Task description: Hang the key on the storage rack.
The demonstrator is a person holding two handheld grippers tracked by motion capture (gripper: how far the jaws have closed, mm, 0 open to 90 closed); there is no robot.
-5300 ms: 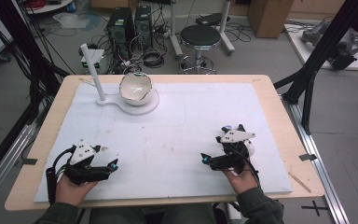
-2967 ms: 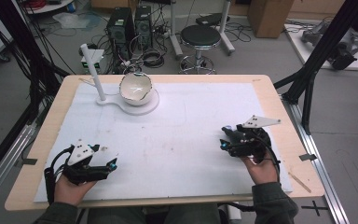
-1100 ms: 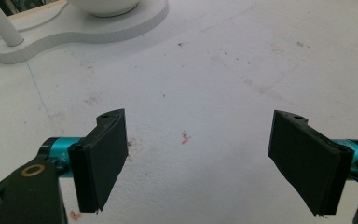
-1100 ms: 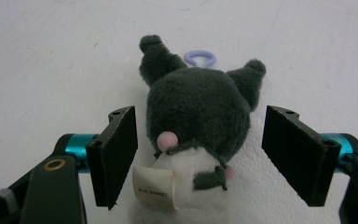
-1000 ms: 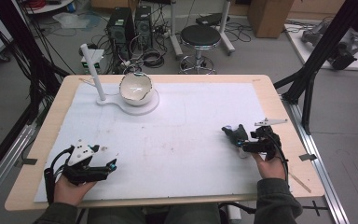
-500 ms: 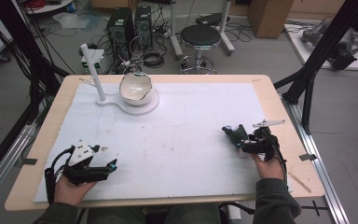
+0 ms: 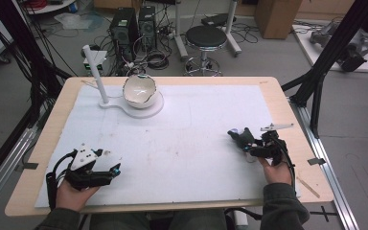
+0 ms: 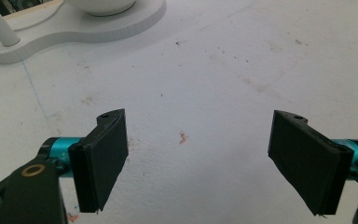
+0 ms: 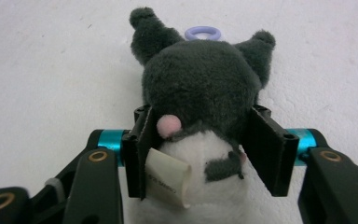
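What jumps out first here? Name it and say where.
The dark plush toy clamped in the right gripper, low over the white mat at the table's right side; its jaws have just been closing on it. Then the white bowl at the far left, and the left gripper open at the near left.

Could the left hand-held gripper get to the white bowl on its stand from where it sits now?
Probably yes. The left hand-held gripper is open and holds nothing, and bare white mat lies between it and the white bowl. The upright post stands off to the bowl's side.
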